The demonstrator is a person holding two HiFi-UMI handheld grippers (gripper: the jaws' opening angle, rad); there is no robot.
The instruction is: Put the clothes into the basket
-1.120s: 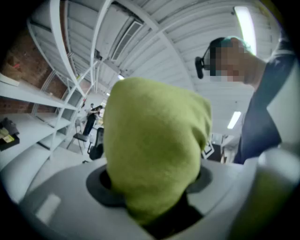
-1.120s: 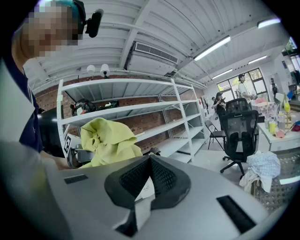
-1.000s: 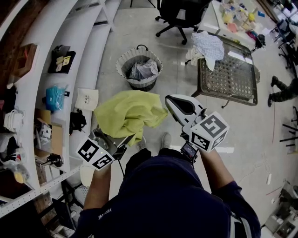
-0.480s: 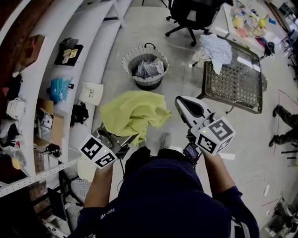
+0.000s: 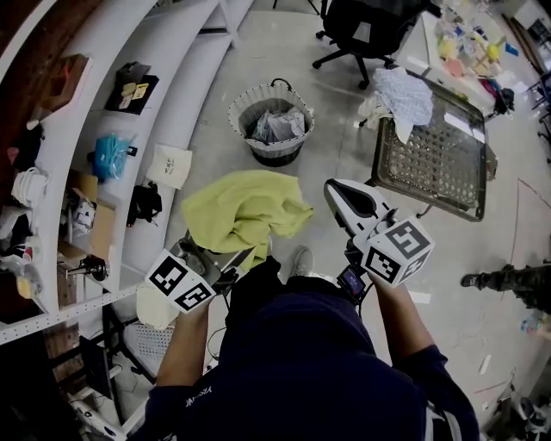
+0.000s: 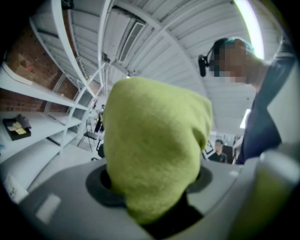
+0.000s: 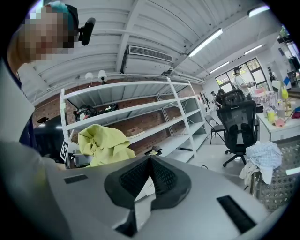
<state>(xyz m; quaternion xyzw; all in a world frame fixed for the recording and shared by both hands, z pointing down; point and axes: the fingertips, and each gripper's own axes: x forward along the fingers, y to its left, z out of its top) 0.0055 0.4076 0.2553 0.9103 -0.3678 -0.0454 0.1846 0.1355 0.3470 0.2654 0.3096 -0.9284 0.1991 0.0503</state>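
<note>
My left gripper point(image 5: 231, 263) is shut on a bunched yellow-green cloth point(image 5: 245, 211), which hangs over its jaws at waist height; in the left gripper view the cloth point(image 6: 154, 154) fills the gap between the jaws of the left gripper point(image 6: 154, 192) and hides what lies ahead. The right gripper point(image 5: 334, 189) is held beside the cloth, shut and holding nothing, its pads point(image 7: 161, 176) meeting at the tips of the right gripper point(image 7: 150, 159). The round basket point(image 5: 271, 121) stands on the floor ahead with a grey garment inside. More light clothes point(image 5: 400, 90) lie on a wire rack point(image 5: 430, 159).
White curved shelving point(image 5: 129, 129) with small items runs along the left. A black office chair point(image 5: 370, 26) stands beyond the basket, near a cluttered desk point(image 5: 469, 39). A person's legs point(image 5: 508, 284) show at the right edge. Bare floor lies between me and the basket.
The view has swung slightly, so the basket and rack sit a little further right. Both grippers and the cloth keep nearly the same pose. The person at the right has walked nearer.
</note>
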